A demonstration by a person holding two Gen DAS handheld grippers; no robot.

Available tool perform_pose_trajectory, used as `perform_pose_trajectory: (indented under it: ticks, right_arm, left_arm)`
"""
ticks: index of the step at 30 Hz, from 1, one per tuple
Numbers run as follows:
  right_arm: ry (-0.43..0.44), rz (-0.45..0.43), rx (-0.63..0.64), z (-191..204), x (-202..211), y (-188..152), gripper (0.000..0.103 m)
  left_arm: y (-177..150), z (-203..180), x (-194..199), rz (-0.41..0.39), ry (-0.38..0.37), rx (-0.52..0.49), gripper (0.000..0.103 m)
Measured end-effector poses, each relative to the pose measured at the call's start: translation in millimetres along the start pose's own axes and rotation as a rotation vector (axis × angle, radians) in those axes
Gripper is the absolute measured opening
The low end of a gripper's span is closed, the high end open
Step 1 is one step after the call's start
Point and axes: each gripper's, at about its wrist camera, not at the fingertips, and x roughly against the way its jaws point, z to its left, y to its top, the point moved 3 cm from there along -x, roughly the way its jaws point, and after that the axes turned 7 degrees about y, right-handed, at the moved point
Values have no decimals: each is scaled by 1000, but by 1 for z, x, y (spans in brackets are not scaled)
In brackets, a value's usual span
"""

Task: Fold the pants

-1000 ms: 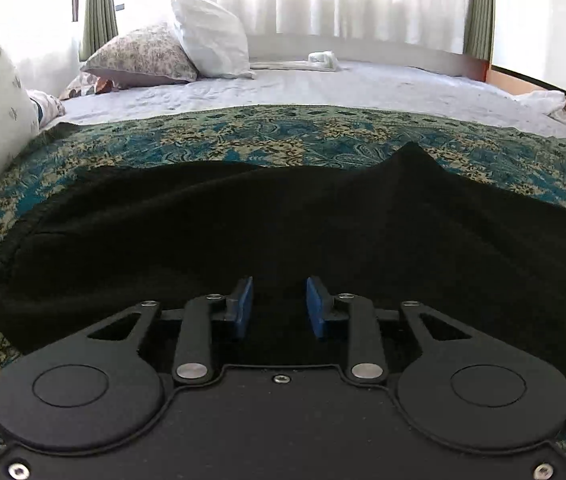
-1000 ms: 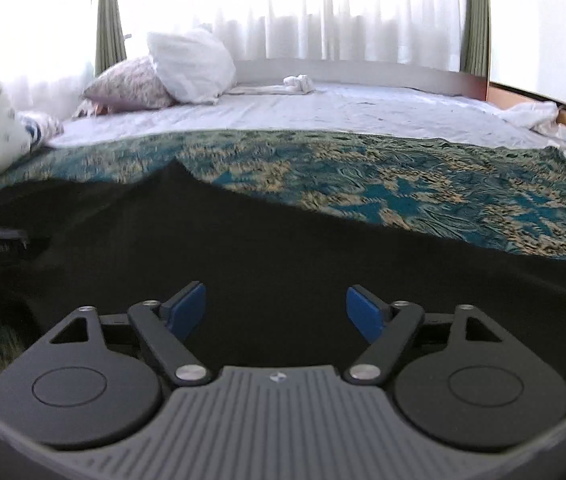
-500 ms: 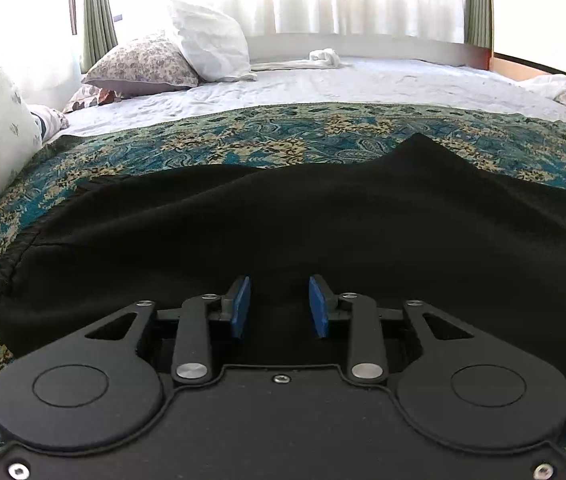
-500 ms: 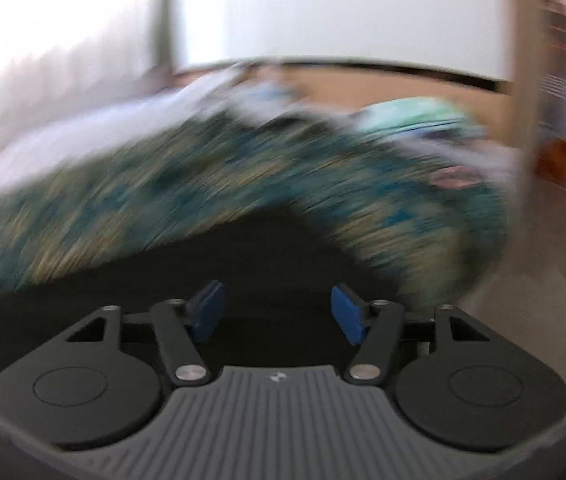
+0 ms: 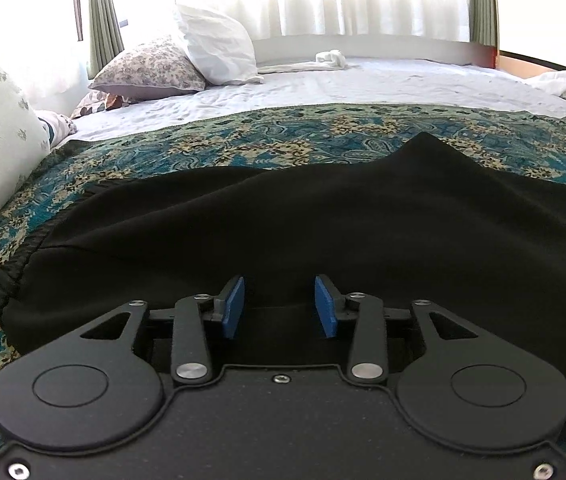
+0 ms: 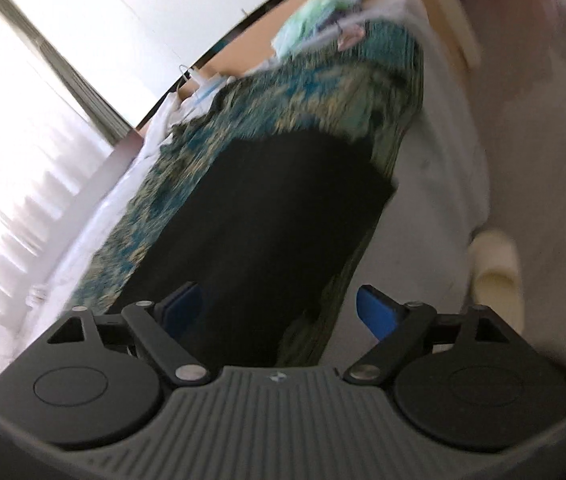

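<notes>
Pants (image 5: 323, 232): black, one pair, spread flat across the middle of the left view, on the patterned blue-green blanket (image 5: 243, 140) that covers the near part of the bed; gathered waistband at the left edge of the frame, one peaked corner rising at centre right. The cloth looks already doubled leg on leg, a judgement from its single broad outline; laid flat in this way it offers long edges for the next fold. In the right view the pants (image 6: 275, 216) run up the centre of the frame, blurred, their far end near the blanket's edge where it falls toward the floor. Left tool (image 5: 279, 307): low over the near edge of the pants at lower centre, blue pads a modest gap apart, nothing between them. Right tool (image 6: 279, 312): tilted hard, at lower centre of its frame, blue pads spread wide, holding nothing; probably turned along the legs to find the far hem. Surroundings: white sheet (image 5: 363, 84) beyond the blanket; pillows (image 5: 211, 52) at upper left; curtains along the top; a pale slipper (image 6: 495, 264) on the floor at right.
</notes>
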Motion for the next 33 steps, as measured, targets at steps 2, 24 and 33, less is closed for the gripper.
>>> perform_pose_trajectory:
  ticks: [2,24,33]
  right_arm:
    - [64,-38,15,15,20,-11,84]
    - [293,196,-132,73,7,-77,70]
    - [130,30,-201,11,-49,-5,26]
  left_arm:
    - [0,-2,0,-2,7,-3,39]
    - [-2,-1,0,-7,2,6,40]
    - [-1,1,0,-6,-4,16,40]
